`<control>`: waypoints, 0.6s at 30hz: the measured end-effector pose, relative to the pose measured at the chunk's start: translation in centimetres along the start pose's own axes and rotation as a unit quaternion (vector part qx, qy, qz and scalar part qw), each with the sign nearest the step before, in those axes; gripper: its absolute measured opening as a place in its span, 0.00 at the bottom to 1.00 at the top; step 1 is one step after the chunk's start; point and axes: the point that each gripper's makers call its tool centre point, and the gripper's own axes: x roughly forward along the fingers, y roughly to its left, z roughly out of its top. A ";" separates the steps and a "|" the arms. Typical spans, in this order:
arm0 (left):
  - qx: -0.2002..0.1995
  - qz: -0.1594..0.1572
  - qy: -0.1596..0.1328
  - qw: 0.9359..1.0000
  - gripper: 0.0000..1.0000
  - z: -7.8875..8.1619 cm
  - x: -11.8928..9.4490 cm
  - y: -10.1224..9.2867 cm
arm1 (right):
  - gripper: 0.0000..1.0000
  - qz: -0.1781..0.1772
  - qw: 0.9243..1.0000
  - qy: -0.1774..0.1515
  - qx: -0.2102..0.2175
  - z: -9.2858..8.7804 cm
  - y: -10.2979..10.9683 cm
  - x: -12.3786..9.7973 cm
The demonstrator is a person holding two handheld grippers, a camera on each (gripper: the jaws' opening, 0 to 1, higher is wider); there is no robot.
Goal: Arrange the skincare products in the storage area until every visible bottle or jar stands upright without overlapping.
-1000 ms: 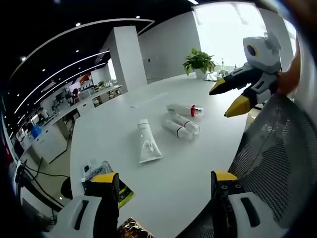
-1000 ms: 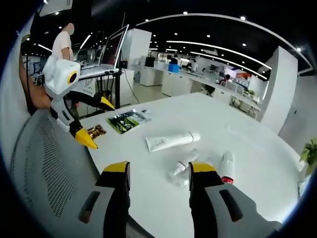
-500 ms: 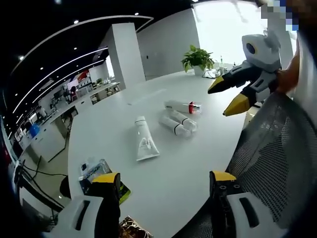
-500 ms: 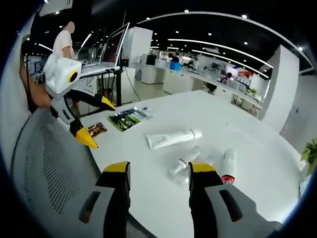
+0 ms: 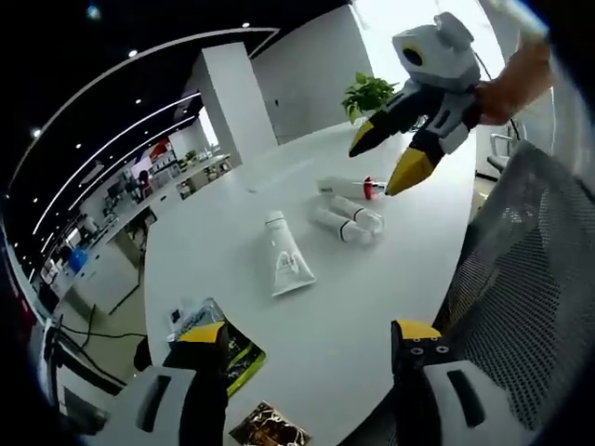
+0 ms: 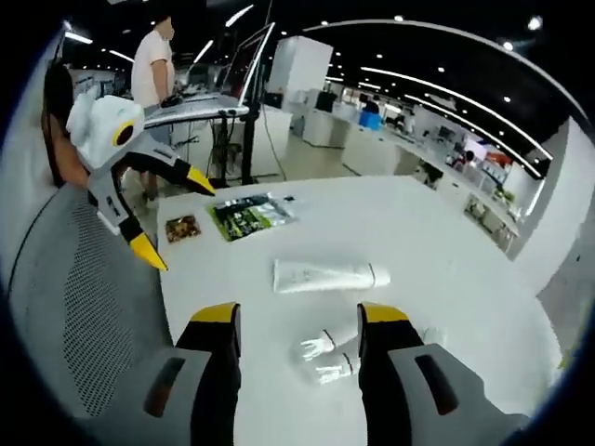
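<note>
Lying flat near the middle of the white table [image 5: 232, 242]: a white squeeze tube [image 5: 287, 265], wide crimped end toward the near edge, dark print on its face, narrow cap end pointing away. Seen from the right gripper view as a long pale tube [image 6: 327, 275] lying crosswise, cap to the right.

Just beside it, two small clear bottles [image 5: 346, 219] with white caps, side by side and touching or nearly so, also on their sides (both partly hidden behind the jaws in the right gripper view, bottles [image 6: 325, 358]). Behind those, a white bottle with a red band [image 5: 351, 188] near its cap, lying down too. None upright.

Left gripper [image 5: 302, 358] at the near edge of the table, yellow-tipped jaws spread wide apart, nothing between them. Right gripper [image 5: 390, 158] hanging in the air above the red-banded bottle, jaws parted, holding nothing; same spread in its own view, right gripper [image 6: 295, 321].

Off toward the near left corner: a green-and-black printed packet [image 5: 240, 358] and a small brown-patterned packet [image 5: 270, 429], both flat. Mesh chair back [image 5: 530, 307] at the right. Potted plant [image 5: 369, 95] at the far end of the table.
</note>
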 end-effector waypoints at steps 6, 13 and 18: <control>0.033 0.004 0.016 0.999 0.71 -0.5 0.2 -0.2 | 0.51 0.066 0.992 0.030 -0.108 1.1 -0.9 3.3; 0.034 0.023 0.019 0.999 0.67 -0.7 0.0 0.9 | 0.53 0.122 0.975 0.059 -0.177 1.9 -1.8 6.9; 0.035 0.025 0.029 0.999 0.63 -1.2 0.0 1.1 | 0.54 0.165 0.957 0.092 -0.219 1.4 -2.0 9.3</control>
